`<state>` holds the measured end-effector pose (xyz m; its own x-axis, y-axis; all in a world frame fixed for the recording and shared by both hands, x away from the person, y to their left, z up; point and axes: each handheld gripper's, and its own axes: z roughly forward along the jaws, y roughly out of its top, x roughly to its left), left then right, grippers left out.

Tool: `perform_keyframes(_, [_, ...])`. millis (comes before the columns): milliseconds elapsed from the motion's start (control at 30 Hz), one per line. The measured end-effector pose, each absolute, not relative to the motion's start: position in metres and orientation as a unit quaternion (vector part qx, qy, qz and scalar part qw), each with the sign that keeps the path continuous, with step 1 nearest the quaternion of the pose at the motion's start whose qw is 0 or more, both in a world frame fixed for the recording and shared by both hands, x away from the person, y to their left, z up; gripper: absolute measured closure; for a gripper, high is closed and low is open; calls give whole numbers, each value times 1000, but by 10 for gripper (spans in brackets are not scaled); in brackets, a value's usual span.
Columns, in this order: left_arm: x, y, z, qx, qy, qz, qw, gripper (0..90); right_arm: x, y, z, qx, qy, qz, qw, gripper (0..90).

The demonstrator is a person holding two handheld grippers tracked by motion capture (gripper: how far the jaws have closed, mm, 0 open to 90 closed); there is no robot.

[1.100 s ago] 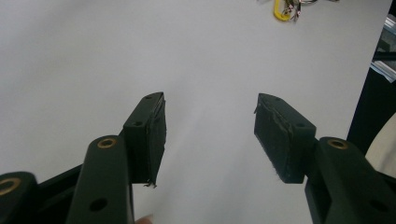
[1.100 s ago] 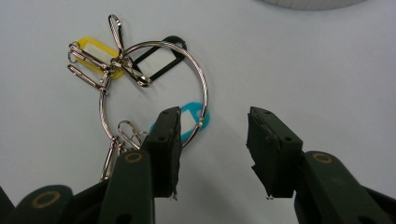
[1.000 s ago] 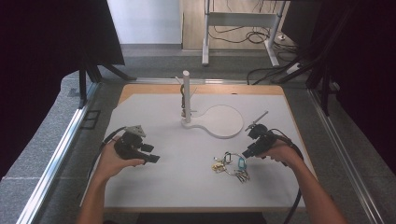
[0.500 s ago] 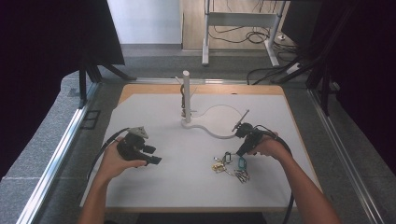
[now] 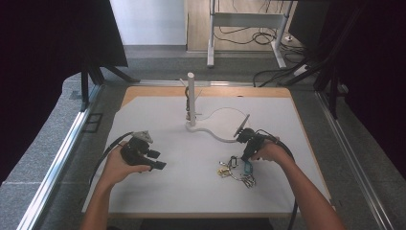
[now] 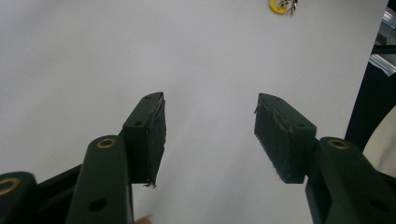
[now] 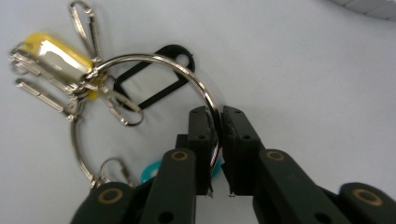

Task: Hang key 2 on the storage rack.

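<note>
The right gripper has just been closing its jaws, and they now pinch the wire of the big key ring between their pads. The ring lies flat on the white table, toward its near right part, a little in from the right edge. On it hang a yellow tag, a black tag frame, a blue tag and several small clips. In the high view the right gripper points down onto this key bunch.

The left gripper holds its jaws wide apart over bare table, grasping nothing, near the left edge.

Beyond them, toward the far edge, a white post stands upright on its curved base.
</note>
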<state>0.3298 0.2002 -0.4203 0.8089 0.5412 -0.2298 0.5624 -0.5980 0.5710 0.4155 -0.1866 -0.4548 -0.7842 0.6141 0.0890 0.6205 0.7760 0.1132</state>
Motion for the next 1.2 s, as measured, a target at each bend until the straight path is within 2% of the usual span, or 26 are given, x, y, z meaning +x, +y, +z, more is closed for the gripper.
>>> perform_keyframes(133, [330, 199, -421, 894, 309, -16, 323, 441, 413, -182, -457, -328, -943, -53, 9, 828])
perform_keyframes(533, [329, 197, -423, 896, 306, -17, 320, 440, 411, -180, -457, -346, -937, -51, 5, 868])
perform_keyframes(1000, [330, 197, -424, 897, 304, -16, 321, 439, 411, -211, -439, -384, -911, -117, 95, 871])
perform_keyframes(1200, [330, 196, -425, 897, 304, -17, 319, 439, 404, -217, -427, -375, -909, -136, 116, 873])
